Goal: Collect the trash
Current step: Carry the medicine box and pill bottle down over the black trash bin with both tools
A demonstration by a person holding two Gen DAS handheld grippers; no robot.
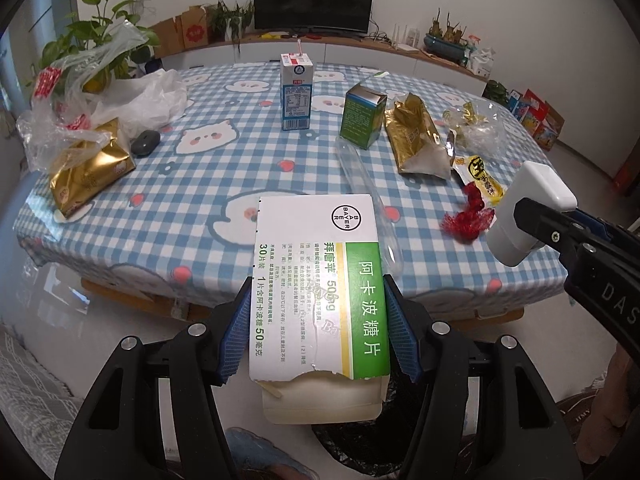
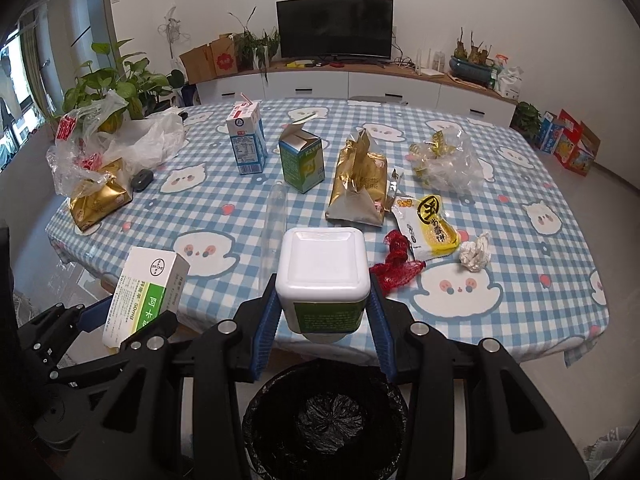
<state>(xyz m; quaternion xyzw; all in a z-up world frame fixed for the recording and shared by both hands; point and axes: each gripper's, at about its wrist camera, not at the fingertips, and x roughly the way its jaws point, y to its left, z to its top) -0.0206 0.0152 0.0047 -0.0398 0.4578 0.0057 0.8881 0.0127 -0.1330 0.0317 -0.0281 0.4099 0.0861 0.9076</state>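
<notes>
Here a white and green cardboard medicine box (image 1: 320,284) is clamped by the left tongs (image 1: 316,328), while a white square plastic bottle (image 2: 323,276) is gripped by the right tongs (image 2: 322,320); both are held off the checked-cloth desk (image 2: 520,280), above a black-lined round bin (image 2: 326,420)

Counter (image 2: 520,280) under a blue-and-white checked cloth with cartoon faces. On it: upright blue-and-white milk carton with straw (image 2: 247,140), opened green box (image 2: 301,160), two crumpled gold foil bags — one centre (image 2: 360,184), one at left (image 2: 100,200) — clear plastic bags (image 2: 132,140), yellow snack packet (image 2: 434,226), red mesh scrap (image 2: 396,266), crumpled white tissue (image 2: 476,256), dark oval object (image 2: 142,180).
</notes>
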